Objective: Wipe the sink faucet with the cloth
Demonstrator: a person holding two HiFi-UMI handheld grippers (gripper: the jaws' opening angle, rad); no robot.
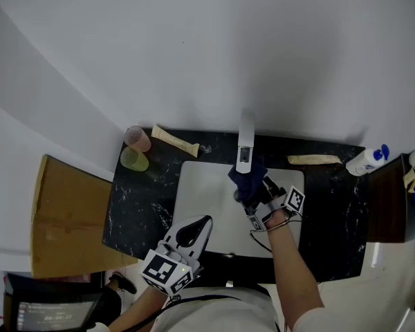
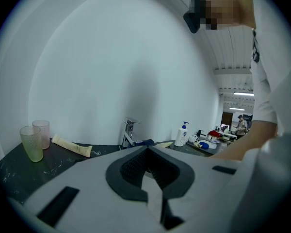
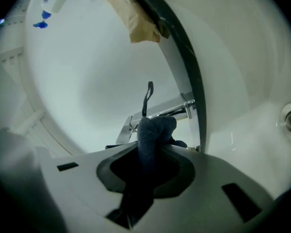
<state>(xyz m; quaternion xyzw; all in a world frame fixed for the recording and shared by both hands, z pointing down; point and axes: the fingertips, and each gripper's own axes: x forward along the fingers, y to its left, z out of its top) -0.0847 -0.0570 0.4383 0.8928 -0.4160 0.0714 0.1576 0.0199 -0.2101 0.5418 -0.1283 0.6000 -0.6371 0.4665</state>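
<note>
Nearest you, your left gripper (image 1: 202, 221) is hovering over the near left part of the white sink (image 1: 194, 178). Its jaws are pressed together with nothing between them, and it is pointing toward the far right.

Just beyond it to the right, your right gripper (image 1: 257, 200) is pinching the dark blue cloth (image 1: 247, 180), with its jaws closed down narrowly on the fabric. In the right gripper view the cloth is standing out of the jaws as a bunched roll. Its long axis is running along the jaws toward the faucet (image 1: 245, 140).

The cloth is sitting above the basin at the near tip of the spout and appears to be touching it. The faucet's long axis is running from the far wall toward you, with the spout pointing at the near side over the sink.

Farther back on the black counter (image 1: 135, 213), a green cup (image 1: 133, 159) and a pink cup (image 1: 137, 138) are standing at the far left. A tube (image 1: 174, 141) is lying just right of them. Right of the faucet a second tube (image 1: 313, 160) is lying crosswise, and a white pump bottle (image 1: 368, 160) is lying farther right.
</note>
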